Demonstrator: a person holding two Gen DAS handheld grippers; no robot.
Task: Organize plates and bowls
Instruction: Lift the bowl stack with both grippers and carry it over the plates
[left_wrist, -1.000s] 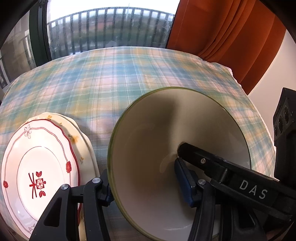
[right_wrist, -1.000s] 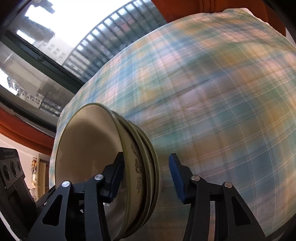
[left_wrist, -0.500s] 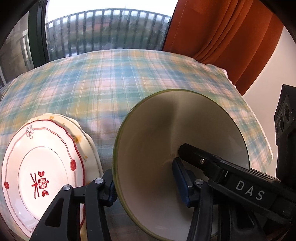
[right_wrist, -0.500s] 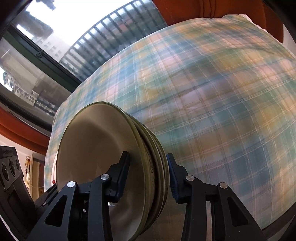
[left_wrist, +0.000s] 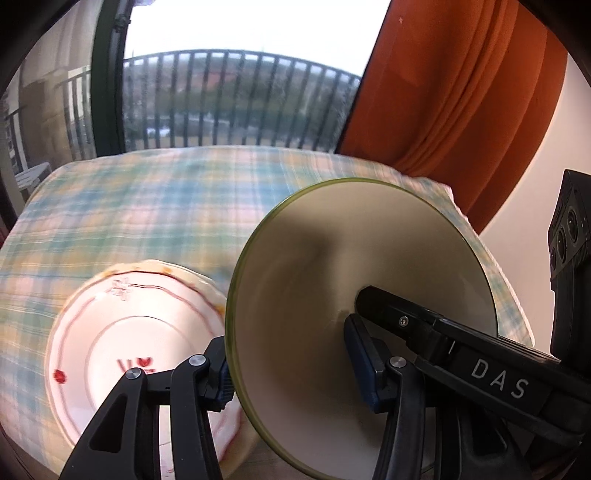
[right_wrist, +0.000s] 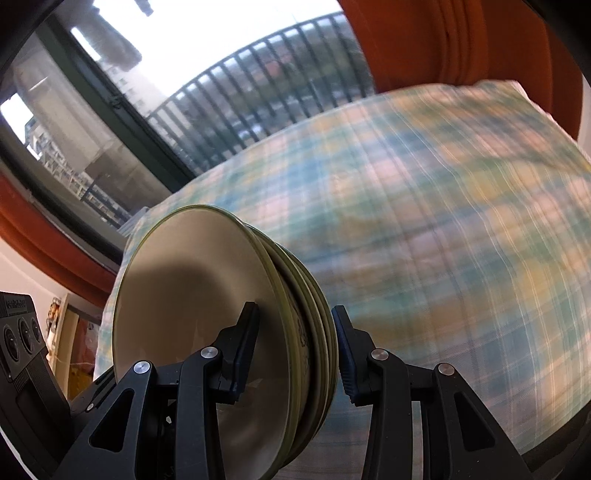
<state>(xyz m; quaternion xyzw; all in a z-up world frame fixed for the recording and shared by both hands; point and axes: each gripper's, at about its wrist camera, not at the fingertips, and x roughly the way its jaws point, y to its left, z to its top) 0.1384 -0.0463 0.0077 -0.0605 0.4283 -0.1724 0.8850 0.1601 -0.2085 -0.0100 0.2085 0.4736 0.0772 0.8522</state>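
Observation:
A stack of cream bowls with green rims (left_wrist: 332, 266) is held between both grippers above the plaid tablecloth (left_wrist: 155, 206). My left gripper (left_wrist: 288, 365) is shut on the near rim, one finger outside and one inside. My right gripper (right_wrist: 295, 347) is shut on the opposite side of the bowl stack (right_wrist: 207, 295), which shows several nested rims. The right gripper's finger marked DAS (left_wrist: 480, 362) reaches into the bowl in the left wrist view. A stack of white plates with red trim (left_wrist: 122, 332) lies on the cloth left of the bowls.
An orange curtain (left_wrist: 461, 92) hangs at the back right. A balcony door with a railing (left_wrist: 236, 103) stands behind the table. A black device (left_wrist: 569, 236) sits at the right edge.
Both grippers have lifted and tilted back with the bowl stack; the table has dropped lower in both views. The right gripper has closed tighter on the rims. The views are motion-blurred.

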